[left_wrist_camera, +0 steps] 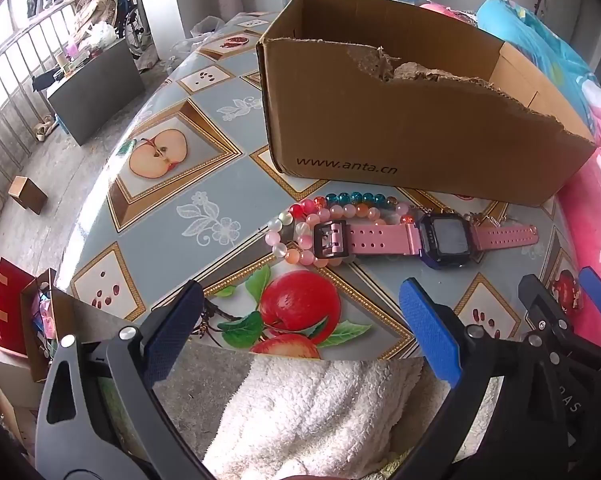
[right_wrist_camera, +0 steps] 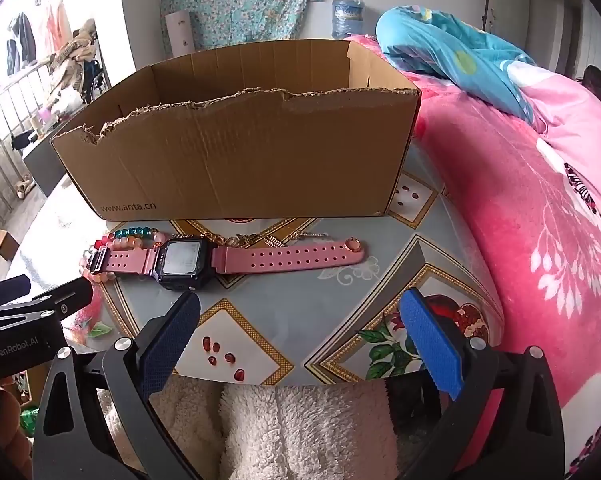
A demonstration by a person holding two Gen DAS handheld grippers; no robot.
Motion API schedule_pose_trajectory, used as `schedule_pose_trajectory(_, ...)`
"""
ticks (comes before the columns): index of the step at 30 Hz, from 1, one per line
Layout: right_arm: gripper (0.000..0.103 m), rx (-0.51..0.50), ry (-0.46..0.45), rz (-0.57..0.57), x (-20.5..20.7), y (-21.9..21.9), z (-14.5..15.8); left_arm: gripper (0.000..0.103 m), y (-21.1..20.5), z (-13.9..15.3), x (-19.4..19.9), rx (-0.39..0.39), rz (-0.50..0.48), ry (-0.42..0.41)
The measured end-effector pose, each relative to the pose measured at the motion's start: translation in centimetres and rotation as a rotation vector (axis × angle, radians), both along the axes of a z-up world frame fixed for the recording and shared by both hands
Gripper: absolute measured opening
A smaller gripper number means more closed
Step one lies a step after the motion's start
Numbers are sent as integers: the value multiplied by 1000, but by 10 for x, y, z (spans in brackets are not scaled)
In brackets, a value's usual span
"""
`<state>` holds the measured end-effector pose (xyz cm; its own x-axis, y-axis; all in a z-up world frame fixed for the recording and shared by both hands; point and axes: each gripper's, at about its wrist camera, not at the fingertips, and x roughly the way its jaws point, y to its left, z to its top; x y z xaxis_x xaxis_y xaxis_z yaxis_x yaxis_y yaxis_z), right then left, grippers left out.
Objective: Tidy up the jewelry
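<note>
- Nothing looks put away yet. The pink watch [left_wrist_camera: 428,238], the bead bracelets [left_wrist_camera: 324,216] and a thin gold chain [right_wrist_camera: 260,239] all lie on the desk [left_wrist_camera: 204,168], just in front of the cardboard box [left_wrist_camera: 400,120].
- The left gripper [left_wrist_camera: 300,332] and right gripper [right_wrist_camera: 300,340] hang above the desk's near edge, tipped down toward the jewelry.
- Both jaws are wide apart and hold nothing.

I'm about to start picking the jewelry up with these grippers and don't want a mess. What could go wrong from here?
1. The pink watch lies with its buckle end on the bead bracelets; lifting either may drag the other.
2. A thin gold chain lies behind the strap near the cardboard box; wide pads may slip off it.
3. The box's torn front wall could snag dangling beads.
</note>
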<state>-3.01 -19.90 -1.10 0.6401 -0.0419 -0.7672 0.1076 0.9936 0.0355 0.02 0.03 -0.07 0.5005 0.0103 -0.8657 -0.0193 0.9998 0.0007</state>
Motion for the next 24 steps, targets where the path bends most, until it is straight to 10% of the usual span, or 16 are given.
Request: schedule_pose_trajectory(24,98,-7,7,1,4,-1,1,95,-5,2,0,16,-6,-9)
